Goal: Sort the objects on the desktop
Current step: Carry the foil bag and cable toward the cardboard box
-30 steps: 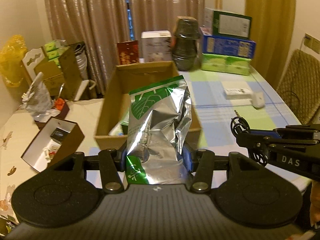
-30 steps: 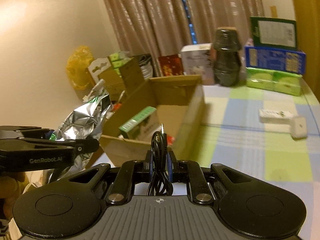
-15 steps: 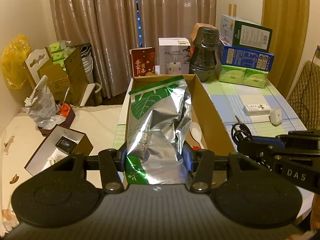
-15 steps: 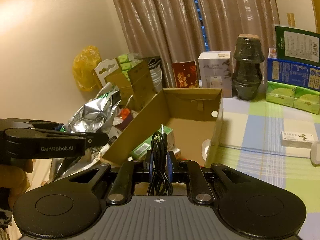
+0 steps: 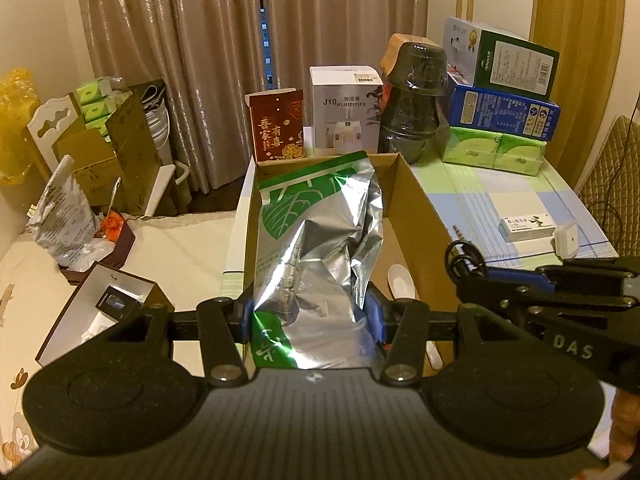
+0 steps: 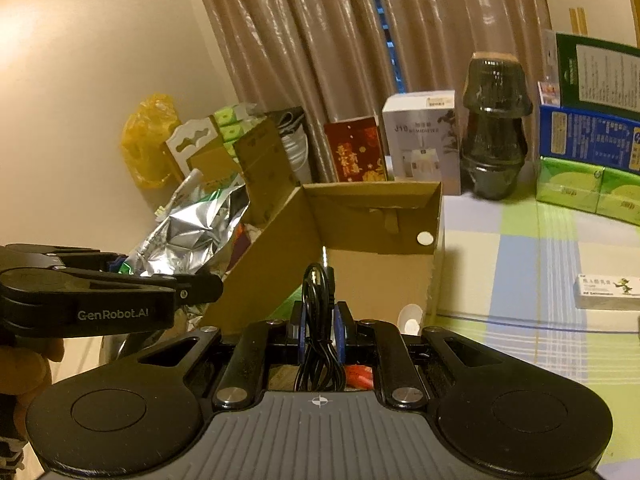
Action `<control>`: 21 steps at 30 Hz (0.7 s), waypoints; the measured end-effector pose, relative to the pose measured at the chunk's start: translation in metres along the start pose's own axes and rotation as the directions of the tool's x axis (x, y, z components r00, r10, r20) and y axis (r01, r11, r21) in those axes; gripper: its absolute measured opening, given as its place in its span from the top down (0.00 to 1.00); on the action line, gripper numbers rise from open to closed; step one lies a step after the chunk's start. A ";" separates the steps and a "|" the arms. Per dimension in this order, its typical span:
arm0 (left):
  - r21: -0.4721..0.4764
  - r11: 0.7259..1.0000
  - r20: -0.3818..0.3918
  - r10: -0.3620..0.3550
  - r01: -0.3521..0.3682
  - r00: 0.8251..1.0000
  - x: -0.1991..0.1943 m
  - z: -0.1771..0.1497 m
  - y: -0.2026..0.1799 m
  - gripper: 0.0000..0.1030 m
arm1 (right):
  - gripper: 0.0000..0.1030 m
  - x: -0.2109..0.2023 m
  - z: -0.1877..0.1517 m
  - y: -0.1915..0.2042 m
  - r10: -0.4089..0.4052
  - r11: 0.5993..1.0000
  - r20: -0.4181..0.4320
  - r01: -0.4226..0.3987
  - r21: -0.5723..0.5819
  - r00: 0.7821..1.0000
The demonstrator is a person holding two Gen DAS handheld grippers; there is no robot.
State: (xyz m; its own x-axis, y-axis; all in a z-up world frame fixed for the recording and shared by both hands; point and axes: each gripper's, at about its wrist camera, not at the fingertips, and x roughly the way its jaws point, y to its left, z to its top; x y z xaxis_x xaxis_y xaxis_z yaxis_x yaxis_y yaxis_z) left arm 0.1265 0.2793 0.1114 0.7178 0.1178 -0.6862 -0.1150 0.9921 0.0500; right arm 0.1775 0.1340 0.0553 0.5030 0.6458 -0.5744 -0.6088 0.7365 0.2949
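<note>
Left wrist view has my left claw [image 5: 311, 314] clamped on a crumpled silver and green foil bag [image 5: 318, 256], both blue pads pressing its lower sides, and the bag is held upright right over the open cardboard box [image 5: 416, 216]. Inside the box, just right of the bag, lies a white spoon [image 5: 401, 280]. My right claw [image 6: 319, 330] is squeezed tight on a coiled black cable [image 6: 319, 312], the loop standing up between the pads with its plug end on top; it hangs over the near end of the box too, and from the left camera you can see that cable [image 5: 464, 254] poking in just right of the box. Behind the box stand a red carton [image 5: 277, 126], a white humidifier box [image 5: 345, 114] and a dark wrapped pot [image 5: 414, 100]. Off to the right of the box, on the checked tablecloth [image 5: 472, 196], sit a small white pack [image 5: 528, 227] and a little white adapter [image 5: 565, 240], well apart from it.
</note>
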 end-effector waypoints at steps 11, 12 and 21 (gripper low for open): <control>-0.001 1.000 -0.025 -0.022 0.022 0.999 0.033 0.013 0.010 0.55 | 0.89 0.023 0.010 -0.011 -0.010 1.000 -0.012 0.011 0.015 1.000; 0.000 1.000 -0.028 -0.022 0.022 0.999 0.036 0.014 0.011 0.55 | 0.89 0.025 0.010 -0.012 -0.010 1.000 -0.013 0.010 0.017 1.000; -0.003 1.000 -0.049 -0.028 0.027 0.998 0.056 0.018 0.017 0.55 | 0.89 0.039 0.013 -0.017 -0.012 0.999 -0.018 0.013 0.031 1.000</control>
State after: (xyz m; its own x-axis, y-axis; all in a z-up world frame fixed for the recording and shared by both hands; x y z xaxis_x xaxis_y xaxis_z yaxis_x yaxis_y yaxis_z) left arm 0.1774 0.3038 0.0868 0.6861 0.0881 -0.7222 -0.0975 0.9948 0.0288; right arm 0.2152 0.1488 0.0376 0.4993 0.6328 -0.5918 -0.5831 0.7507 0.3107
